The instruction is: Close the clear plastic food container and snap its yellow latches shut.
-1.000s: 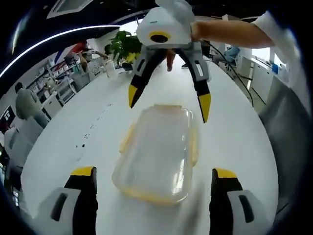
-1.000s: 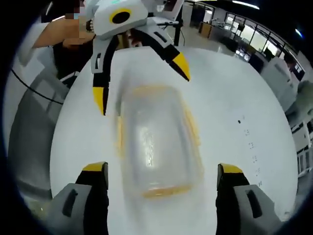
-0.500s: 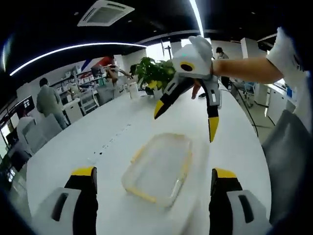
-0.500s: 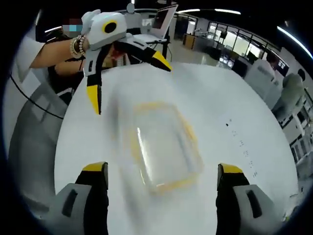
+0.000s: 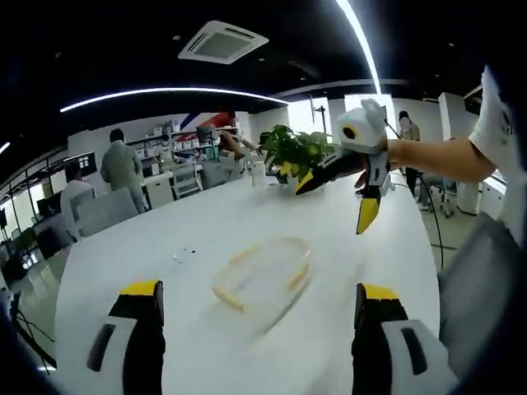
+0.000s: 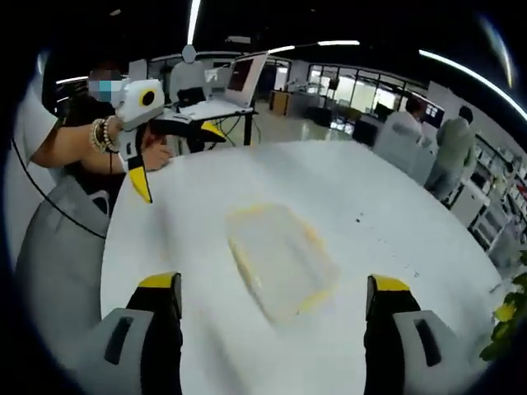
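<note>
The clear plastic food container (image 5: 262,281) sits flat on the white table (image 5: 123,271), roughly mid-table, with nothing touching it. It's pretty blurry in both views, so whether the yellow latches (image 6: 316,239) are actually snapped down is anyone's guess; they just read as yellow smears along the edges.

In the left gripper view, the left gripper (image 5: 259,300) has its jaws spread wide with nothing between them, and only the yellow-tipped ends are in frame. The right gripper (image 5: 339,196) hangs in the air past the far end of the container, jaws apart, also empty, held by a bare forearm that's cut off at the picture's edge.

The right gripper view has the container (image 6: 278,257) between and beyond the spread tips, with the left gripper (image 6: 175,160) off toward the table's edge, well apart from it. A potted plant (image 5: 292,154) sits at the table's far end.
</note>
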A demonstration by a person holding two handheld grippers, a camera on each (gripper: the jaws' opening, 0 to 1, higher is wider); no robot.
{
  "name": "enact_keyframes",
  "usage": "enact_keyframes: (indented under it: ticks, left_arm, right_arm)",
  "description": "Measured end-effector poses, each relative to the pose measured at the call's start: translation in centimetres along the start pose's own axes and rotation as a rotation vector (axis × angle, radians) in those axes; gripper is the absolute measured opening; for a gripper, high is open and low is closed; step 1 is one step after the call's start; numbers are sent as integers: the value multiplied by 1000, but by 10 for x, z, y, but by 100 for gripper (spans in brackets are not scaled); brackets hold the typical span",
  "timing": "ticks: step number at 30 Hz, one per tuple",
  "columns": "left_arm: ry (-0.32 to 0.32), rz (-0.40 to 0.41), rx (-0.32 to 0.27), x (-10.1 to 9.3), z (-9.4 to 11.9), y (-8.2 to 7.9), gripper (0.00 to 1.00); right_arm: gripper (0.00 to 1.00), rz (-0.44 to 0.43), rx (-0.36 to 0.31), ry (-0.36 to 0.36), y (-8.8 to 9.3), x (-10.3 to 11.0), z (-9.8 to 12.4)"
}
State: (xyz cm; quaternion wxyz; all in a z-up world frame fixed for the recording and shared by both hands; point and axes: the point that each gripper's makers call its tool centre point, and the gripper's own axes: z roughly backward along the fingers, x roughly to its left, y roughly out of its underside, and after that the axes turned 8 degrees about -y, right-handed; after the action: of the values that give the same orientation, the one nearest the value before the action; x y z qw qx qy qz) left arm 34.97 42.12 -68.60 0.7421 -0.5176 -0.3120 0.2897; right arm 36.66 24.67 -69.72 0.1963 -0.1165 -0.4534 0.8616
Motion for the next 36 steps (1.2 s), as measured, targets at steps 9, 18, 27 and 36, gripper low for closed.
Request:
enact_keyframes:
  ticks: [9,18,27,36]
  left_arm:
    - [-151,73,-34,19,46,2,94]
    - [-216,122,-74,8,88,3,93]
    - [-206,121,-77,-21,113,13,92]
    - [-229,136,-42,-33,135,31,91]
  right_arm:
    - [91,-76,-127,82,3,27,30]
    - [91,-142,-265,188,6,49,67]
    - [91,-172,-329,292,18,69,88]
    - [90,-198,-335,359,45,90,86]
